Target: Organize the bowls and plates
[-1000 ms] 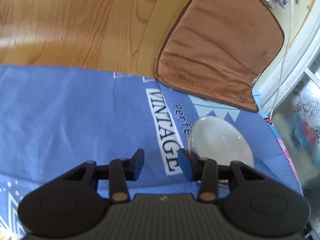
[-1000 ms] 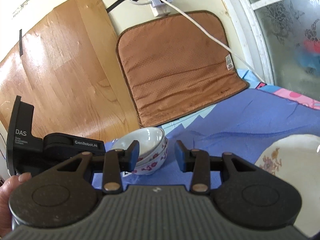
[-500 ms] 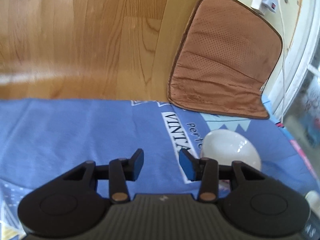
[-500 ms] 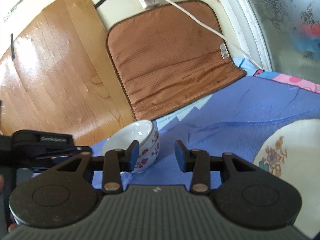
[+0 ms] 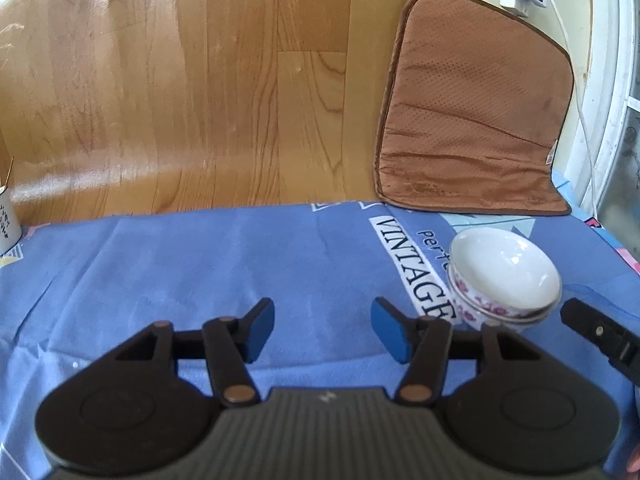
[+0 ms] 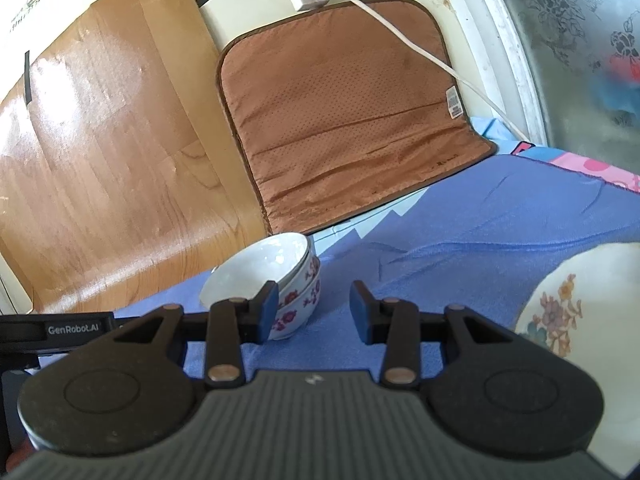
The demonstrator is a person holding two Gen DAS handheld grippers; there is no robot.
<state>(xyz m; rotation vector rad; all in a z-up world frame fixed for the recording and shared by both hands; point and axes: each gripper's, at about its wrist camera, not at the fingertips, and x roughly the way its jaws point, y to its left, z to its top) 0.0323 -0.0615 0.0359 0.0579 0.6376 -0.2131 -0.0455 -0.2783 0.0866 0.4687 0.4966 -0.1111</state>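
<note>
Two stacked bowls point(image 5: 504, 280) sit on a blue cloth point(image 5: 200, 264), ahead and right of the left gripper point(image 5: 322, 330), whose empty jaws have just been opening. Right gripper point(image 6: 314, 310), probably nearer, fingers parted, holds nothing; bowls ahead-left.

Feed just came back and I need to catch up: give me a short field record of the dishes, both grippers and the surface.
bowls: two floral bowls nested in one stack, upright, on the blue cloth
plate: floral plate on the cloth at the right edge of the right wrist view, apart from the bowls
left gripper: jaws have just been opening, nothing between them, bowls off to its right
right gripper: open, empty, bowls just beyond its left finger
behind cloth: brown mat, wood floor
</note>
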